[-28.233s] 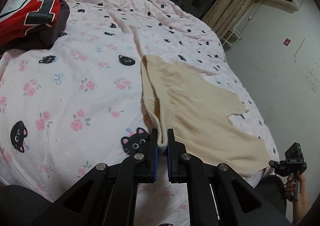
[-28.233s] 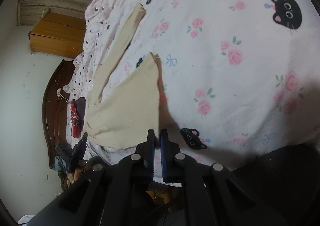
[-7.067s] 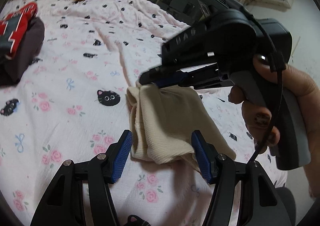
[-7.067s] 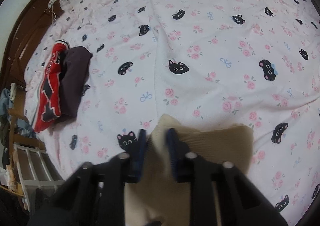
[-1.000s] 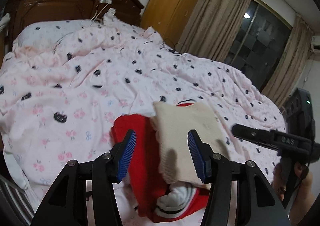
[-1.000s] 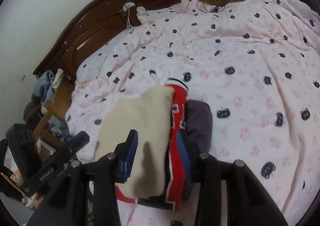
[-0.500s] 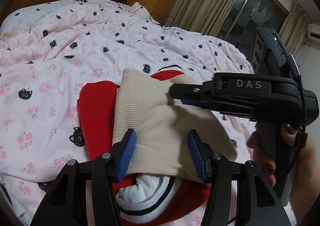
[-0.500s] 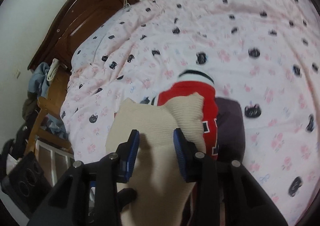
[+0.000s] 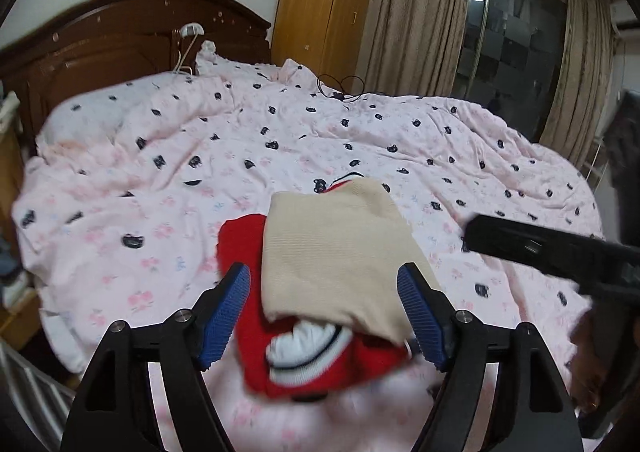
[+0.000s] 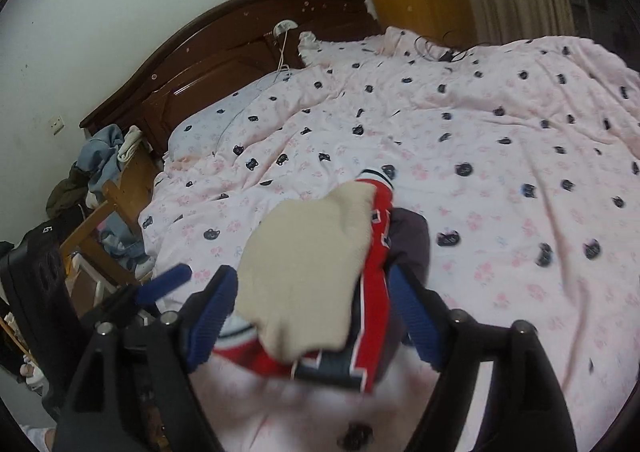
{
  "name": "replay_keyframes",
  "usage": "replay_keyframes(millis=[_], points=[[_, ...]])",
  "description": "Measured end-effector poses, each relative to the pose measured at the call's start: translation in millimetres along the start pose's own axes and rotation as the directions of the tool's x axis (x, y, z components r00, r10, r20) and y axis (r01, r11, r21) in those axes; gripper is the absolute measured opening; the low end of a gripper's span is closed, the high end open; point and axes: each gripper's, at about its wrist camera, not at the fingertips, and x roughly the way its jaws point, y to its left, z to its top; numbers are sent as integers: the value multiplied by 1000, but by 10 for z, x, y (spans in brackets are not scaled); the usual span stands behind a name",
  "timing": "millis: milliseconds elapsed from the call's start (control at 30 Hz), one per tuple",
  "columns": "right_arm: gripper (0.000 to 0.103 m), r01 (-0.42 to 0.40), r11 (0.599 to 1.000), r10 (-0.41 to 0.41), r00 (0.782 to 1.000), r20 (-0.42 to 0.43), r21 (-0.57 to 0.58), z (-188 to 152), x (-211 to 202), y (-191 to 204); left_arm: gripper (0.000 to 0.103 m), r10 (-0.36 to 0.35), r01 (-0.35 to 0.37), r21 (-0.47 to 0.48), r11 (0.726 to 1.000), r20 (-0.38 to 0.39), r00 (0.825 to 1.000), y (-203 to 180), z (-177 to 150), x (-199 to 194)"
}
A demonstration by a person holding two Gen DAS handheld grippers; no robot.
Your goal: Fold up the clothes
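Sweater: folded, cream, lying on top of the red jersey on the bed.
Dark garment: just right of the jersey.
Left tool: wide, empty, above the sweater.
Right tool: wide, empty, above the sweater.

left tool jaws wide apart, right tool jaws spread, empty

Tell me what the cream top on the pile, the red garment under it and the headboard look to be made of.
Cream top: a soft, matte ribbed knit, going by the fine parallel lines; the fibre cannot be told.
Red garment: a smoother jersey-like fabric, with a white ribbed cuff or collar striped in dark; probably sportswear.
Headboard: dark brown wood, or a wood veneer, with a glossy varnish that catches the light.
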Motion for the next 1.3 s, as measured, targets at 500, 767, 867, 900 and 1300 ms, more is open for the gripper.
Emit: replay_keyframes(millis=[500,767,867,900,1300], points=[[89,119,990,-110,988,108,-78,-879,-1218,485,78,83,-84,48,995,16,996,-408,-304,-860],[89,109,990,-94,984,152,-93,-1015,-1607,673,79,95,-96,21,995,25,995,-417,-368,-1210],[89,106,989,-89,983,157,-103,-1041,-1672,750,79,97,-98,24,995,33,995,-430,-373,-1326],[89,104,989,-87,983,159,-106,-1051,-1695,774,80,99,-100,28,995,37,994,-432,-377,-1362],[89,103,991,-86,980,177,-89,-1143,-1979,837,80,117,-123,76,990,73,990,-463,-445,-1747]])
